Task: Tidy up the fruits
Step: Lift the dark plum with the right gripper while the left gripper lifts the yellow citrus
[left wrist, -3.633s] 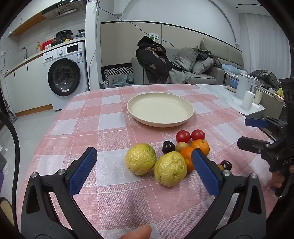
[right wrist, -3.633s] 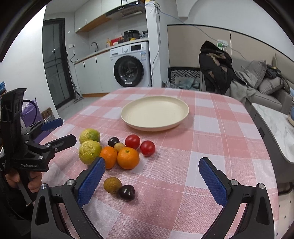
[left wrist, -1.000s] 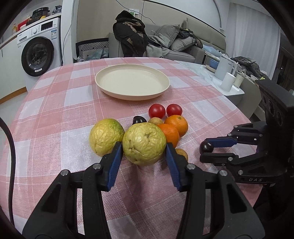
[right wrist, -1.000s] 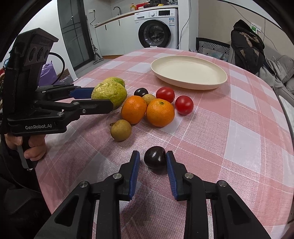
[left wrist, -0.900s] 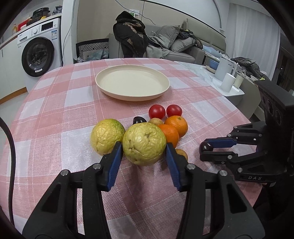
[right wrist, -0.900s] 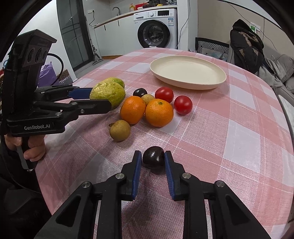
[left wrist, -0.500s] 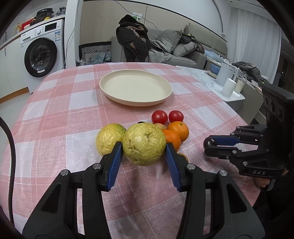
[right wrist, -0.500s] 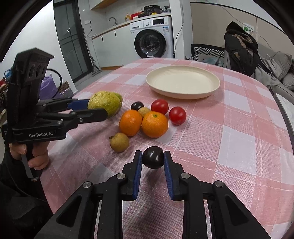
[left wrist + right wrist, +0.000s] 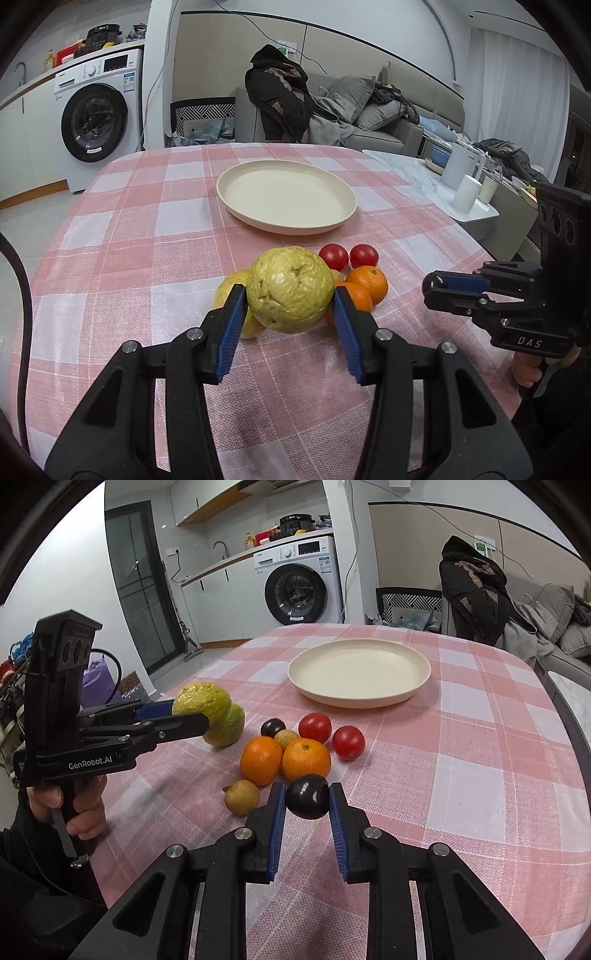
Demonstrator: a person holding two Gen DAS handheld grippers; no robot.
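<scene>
Fruit is in both tools: my left gripper (image 9: 290,306) is clamped on the big yellow-green guava (image 9: 290,290), lifted at the centre of the left view, and my right gripper (image 9: 307,806) is pinched nearly closed on a small dark plum (image 9: 307,796), low centre in the right view. I judge this the carry step; next both loads need moving up the frame to the empty cream plate (image 9: 255,221) and releasing gently. Neither fruit has a real long axis; the guava's puckered end faces my camera. Oranges (image 9: 306,759) and tomatoes (image 9: 314,727) wait on the checked cloth.
</scene>
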